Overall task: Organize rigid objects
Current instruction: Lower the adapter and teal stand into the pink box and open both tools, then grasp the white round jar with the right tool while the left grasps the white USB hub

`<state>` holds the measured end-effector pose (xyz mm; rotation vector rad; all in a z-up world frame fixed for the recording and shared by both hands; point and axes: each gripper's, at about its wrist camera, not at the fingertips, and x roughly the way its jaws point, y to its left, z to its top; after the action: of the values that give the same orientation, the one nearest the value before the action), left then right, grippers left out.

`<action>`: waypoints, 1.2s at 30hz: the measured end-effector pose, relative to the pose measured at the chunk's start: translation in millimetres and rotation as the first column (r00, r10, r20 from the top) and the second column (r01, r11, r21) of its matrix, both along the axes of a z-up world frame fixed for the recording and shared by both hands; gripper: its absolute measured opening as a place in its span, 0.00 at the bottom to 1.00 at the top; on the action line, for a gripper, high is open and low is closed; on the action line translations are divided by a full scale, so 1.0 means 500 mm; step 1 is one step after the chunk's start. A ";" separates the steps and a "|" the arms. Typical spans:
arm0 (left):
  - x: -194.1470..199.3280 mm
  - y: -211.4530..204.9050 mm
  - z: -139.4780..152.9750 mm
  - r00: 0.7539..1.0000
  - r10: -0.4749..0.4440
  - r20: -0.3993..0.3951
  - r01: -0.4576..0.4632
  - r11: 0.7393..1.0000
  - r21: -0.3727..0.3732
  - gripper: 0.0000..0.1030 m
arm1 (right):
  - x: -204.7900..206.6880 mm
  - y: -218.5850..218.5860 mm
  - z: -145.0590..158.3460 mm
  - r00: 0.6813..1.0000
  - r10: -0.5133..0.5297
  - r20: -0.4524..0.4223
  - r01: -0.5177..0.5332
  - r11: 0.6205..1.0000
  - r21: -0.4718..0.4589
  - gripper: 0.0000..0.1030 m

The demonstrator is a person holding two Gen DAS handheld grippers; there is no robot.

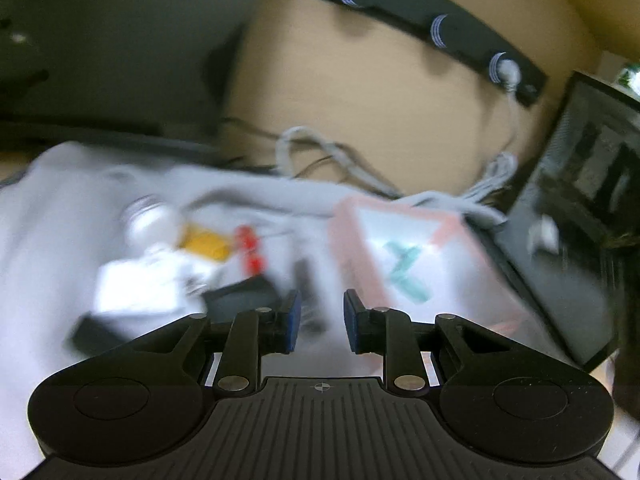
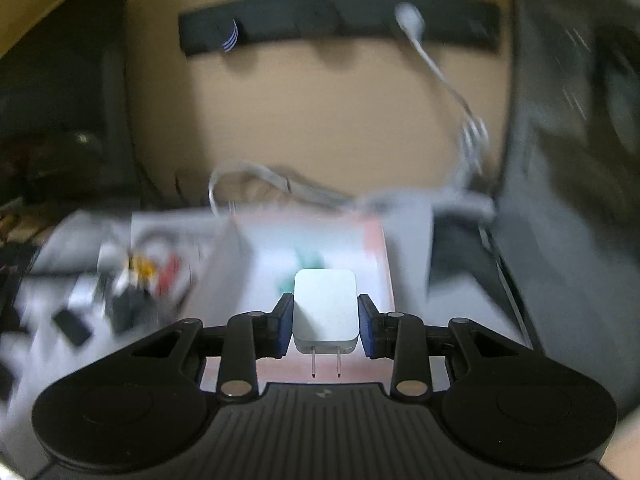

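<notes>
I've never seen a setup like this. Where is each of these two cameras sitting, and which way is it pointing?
Left wrist: sits on the left gripper, looking forward along its open, empty fingers over blurred clutter on a grey cloth.
Right wrist: sits on the right gripper, looking forward along fingers clamped on a white plug adapter, prongs toward the camera.
Shared: both views face the pink-rimmed box, the black wall strip and the white cable.

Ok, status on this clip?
Right gripper shut on charger, above pink bin. Left gripper open, empty. Pile left of bin. Nothing blocking.
</notes>
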<state>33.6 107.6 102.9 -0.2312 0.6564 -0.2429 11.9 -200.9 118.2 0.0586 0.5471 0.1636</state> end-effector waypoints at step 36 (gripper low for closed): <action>0.114 0.213 -0.039 0.996 -0.044 -0.080 0.055 0.990 0.133 0.25 | -0.159 0.288 -0.160 0.978 0.093 -0.186 -0.129 0.973 -0.193 0.70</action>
<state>90.5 213.9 83.5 -0.0949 0.7527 -0.2370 -67.9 -57.0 38.2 -0.1597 0.7419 0.2124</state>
